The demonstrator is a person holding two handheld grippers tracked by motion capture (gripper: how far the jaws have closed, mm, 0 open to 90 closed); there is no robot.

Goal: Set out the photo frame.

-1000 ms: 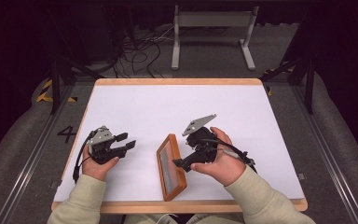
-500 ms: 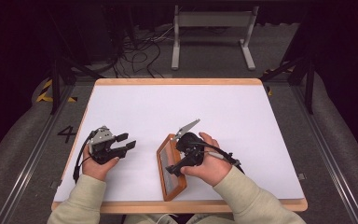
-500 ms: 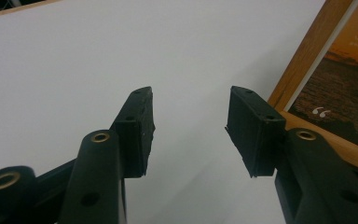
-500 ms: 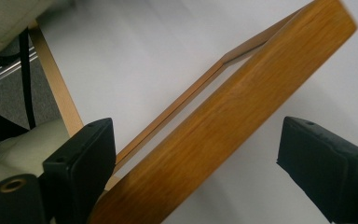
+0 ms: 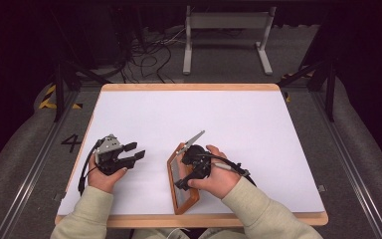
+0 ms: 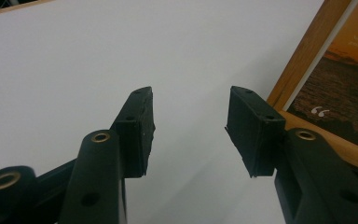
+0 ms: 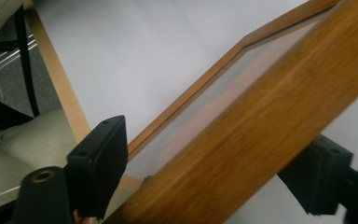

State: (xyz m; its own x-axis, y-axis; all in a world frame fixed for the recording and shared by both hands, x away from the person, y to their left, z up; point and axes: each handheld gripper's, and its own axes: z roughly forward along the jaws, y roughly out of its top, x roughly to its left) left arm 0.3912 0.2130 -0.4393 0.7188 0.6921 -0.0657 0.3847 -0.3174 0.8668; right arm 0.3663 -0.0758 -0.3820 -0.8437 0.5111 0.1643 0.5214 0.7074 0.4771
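The picture frame (image 5: 183,181) lies on the white table (image 5: 238,129) near its front edge, in front of the person, and the right gripper (image 5: 185,180) is set over its right-hand wooden side. The risk, as I judge it, is a slip — the jaws straddle only one narrow bar of wood, so a lift from there could let the frame swing or twist out; the glass front could then knock on the table; a grip placed too far toward the inner edge might also press on the glass instead of the wood. In the right gripper view the wooden bar (image 7: 261,126) sits between the two jaws, which have just been closing; I cannot tell whether the pads already press on it — a little gap seems left at one side. The left gripper (image 5: 133,152) rests well apart from the frame on the left, its jaws standing about half open with nothing between them; bare table shows through the gap.
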